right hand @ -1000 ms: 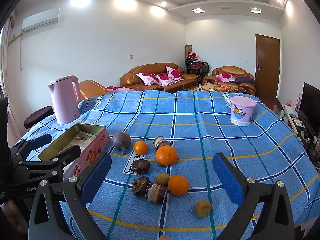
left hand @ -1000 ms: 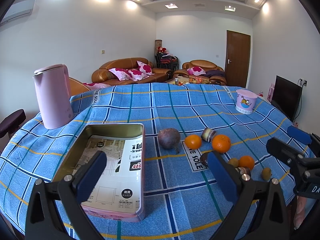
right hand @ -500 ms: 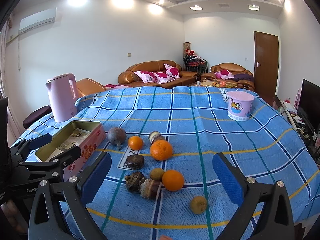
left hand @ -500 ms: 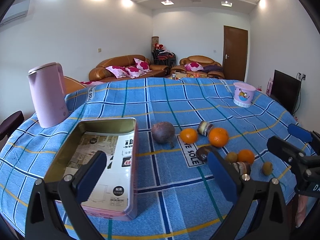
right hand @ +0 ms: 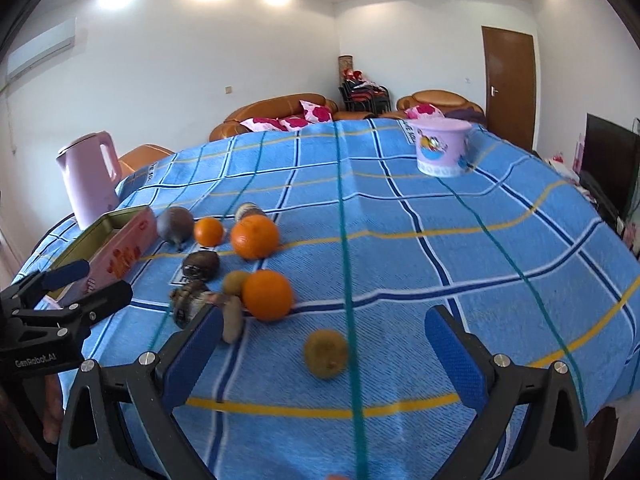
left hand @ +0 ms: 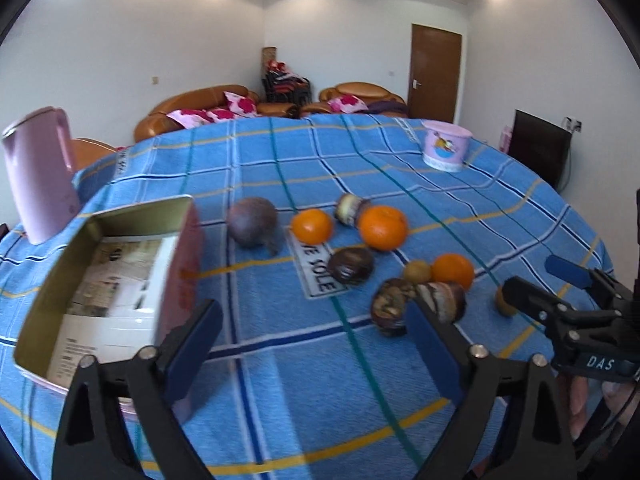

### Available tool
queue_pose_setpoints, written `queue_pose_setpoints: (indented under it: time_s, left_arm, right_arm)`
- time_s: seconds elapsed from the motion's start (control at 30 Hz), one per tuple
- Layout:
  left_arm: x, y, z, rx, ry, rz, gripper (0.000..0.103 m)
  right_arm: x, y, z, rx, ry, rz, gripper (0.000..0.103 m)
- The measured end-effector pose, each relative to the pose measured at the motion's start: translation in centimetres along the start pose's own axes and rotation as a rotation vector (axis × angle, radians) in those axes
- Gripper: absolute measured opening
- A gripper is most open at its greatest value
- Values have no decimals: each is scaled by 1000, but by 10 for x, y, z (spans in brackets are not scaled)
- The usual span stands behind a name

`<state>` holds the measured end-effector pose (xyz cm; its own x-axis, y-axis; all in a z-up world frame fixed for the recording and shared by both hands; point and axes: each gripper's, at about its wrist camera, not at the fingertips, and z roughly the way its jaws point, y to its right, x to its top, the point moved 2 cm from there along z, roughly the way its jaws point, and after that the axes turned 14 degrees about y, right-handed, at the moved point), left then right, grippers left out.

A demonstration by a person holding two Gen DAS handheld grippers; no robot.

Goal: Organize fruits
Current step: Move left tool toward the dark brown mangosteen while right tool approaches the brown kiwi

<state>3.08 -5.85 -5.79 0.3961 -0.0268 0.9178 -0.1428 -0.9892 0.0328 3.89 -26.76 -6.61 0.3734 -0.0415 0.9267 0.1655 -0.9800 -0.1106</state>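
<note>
blue plaid tablecloth (right hand: 400,264) | brown sofas (right hand: 276,114) behind | white walls

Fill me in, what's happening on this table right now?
A person holds two grippers over a blue checked tablecloth. The left gripper and right gripper are both open and empty. The right one points at a small brownish fruit. Three oranges and several dark fruits lie loose beside an open tin box, which holds no fruit.
</note>
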Motion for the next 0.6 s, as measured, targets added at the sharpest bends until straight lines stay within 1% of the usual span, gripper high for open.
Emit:
queue_pose_setpoints:
  time_s: [0.07, 0.1, 0.2, 0.27, 0.33, 0.4, 0.47, 0.53, 0.6]
  left_arm:
    - [-2, 5, 4, -18, -10, 3, 81]
    - [-3, 7, 6, -26, -18, 3, 80]
    - [-4, 12, 8, -60, -28, -5, 77]
    - [-4, 17, 9, -69, -30, 6, 76]
    - [-3, 21, 11, -75, -32, 16, 75]
    - [-3, 23, 13, -88, -40, 17, 74]
    - [-3, 26, 17, -96, -52, 19, 67]
    - [-4, 27, 21, -95, -61, 24, 66]
    - [-5, 28, 24, -103, -75, 15, 63]
  right_arm:
    - [0, 0, 0, 4, 0, 4, 100]
    - [-1, 0, 1, 11, 0, 4, 99]
    - [-4, -2, 2, 40, -14, -4, 89]
    - [-7, -3, 6, 54, -33, -2, 76]
    - [-10, -4, 8, 68, -50, 6, 67]
    - [-13, -5, 10, 75, -60, 8, 64]
    - [-15, -6, 12, 86, -69, 10, 56]
    - [-16, -6, 13, 89, -76, 7, 53]
    - [-18, -6, 14, 92, -82, 6, 52]
